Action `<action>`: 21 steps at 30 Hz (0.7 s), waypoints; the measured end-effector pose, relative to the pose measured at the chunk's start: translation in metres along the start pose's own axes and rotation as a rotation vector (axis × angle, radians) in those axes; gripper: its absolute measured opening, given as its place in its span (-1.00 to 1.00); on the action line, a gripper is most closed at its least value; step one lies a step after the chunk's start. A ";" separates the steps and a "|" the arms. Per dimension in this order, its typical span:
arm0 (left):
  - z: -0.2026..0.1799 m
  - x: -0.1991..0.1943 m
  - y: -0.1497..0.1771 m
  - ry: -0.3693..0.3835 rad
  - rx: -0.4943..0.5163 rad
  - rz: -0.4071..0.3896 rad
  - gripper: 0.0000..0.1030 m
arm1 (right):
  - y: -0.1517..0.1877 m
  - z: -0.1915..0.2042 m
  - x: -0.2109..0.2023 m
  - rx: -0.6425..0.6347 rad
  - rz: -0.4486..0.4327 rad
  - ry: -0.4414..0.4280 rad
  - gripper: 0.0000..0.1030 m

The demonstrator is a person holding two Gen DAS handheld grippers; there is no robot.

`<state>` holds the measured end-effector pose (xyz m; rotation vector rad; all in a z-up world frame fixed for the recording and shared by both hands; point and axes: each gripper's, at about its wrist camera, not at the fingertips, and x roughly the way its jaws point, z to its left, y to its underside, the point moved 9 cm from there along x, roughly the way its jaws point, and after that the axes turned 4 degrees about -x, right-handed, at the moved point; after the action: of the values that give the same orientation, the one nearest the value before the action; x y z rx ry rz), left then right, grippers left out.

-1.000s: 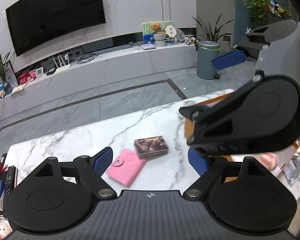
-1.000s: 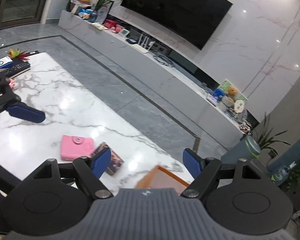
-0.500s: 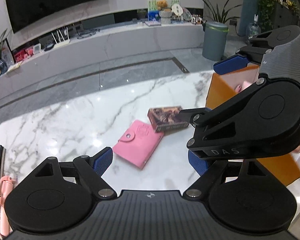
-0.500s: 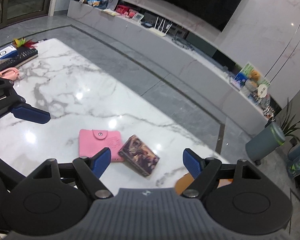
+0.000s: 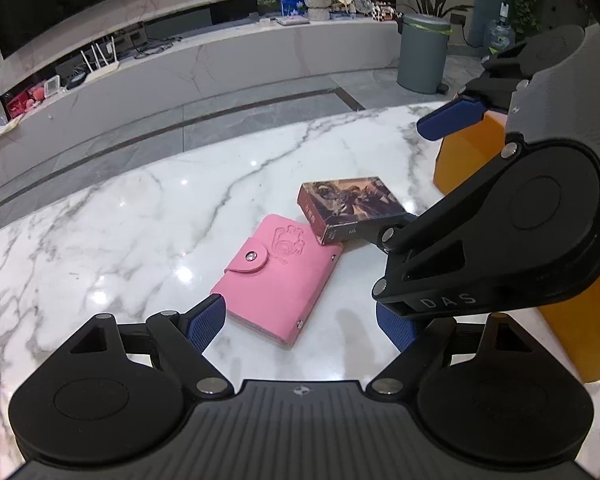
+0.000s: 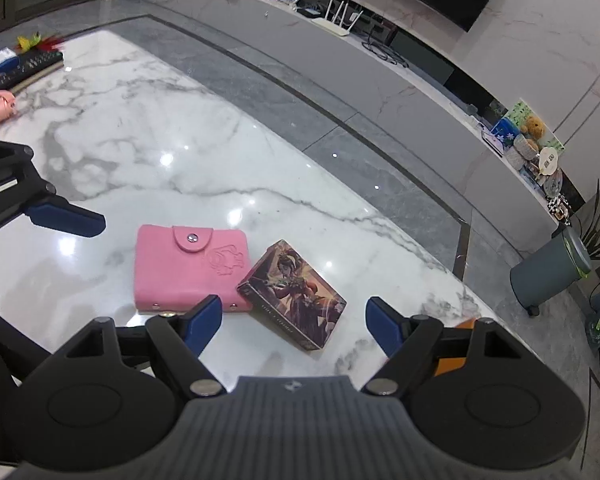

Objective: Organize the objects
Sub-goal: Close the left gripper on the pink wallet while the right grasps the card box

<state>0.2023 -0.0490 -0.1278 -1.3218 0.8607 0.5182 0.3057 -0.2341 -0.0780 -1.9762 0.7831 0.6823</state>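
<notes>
My left claw is hovering low over the white marble worktop, its two blue-padded fingers spread wide and gripping nothing; the near corner of the pink wallet is lying between them in the left wrist view. My right claw is likewise standing wide open and empty, poised just above the worktop, with the card box lying in the gap ahead of its fingers. The pink wallet is resting flat with its snap flap buttoned shut, and the card box, printed with dark figure artwork, is lying flat immediately beside it, one corner touching or nearly touching the wallet's edge. An orange box is standing at the right end of the worktop, partly hidden in the left wrist view by the body of my right claw, one of whose blue fingers is pointing out above the box's top edge; only a sliver of the orange box is showing behind my right finger in the right wrist view. A grey bin is standing on the floor beyond the worktop, and a keyboard is lying at the worktop's far left end.
</notes>
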 end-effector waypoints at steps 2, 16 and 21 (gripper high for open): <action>0.003 0.007 -0.001 -0.008 0.010 0.002 0.93 | -0.001 0.001 0.009 -0.014 0.010 0.000 0.55; 0.029 0.052 -0.004 0.025 0.016 0.011 0.93 | -0.004 -0.006 0.069 -0.124 0.091 -0.026 0.56; 0.028 0.065 -0.006 0.048 0.043 0.011 0.93 | 0.003 -0.004 0.086 -0.197 0.136 -0.058 0.56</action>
<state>0.2530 -0.0322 -0.1752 -1.2949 0.9149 0.4759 0.3601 -0.2609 -0.1392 -2.0822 0.8483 0.9238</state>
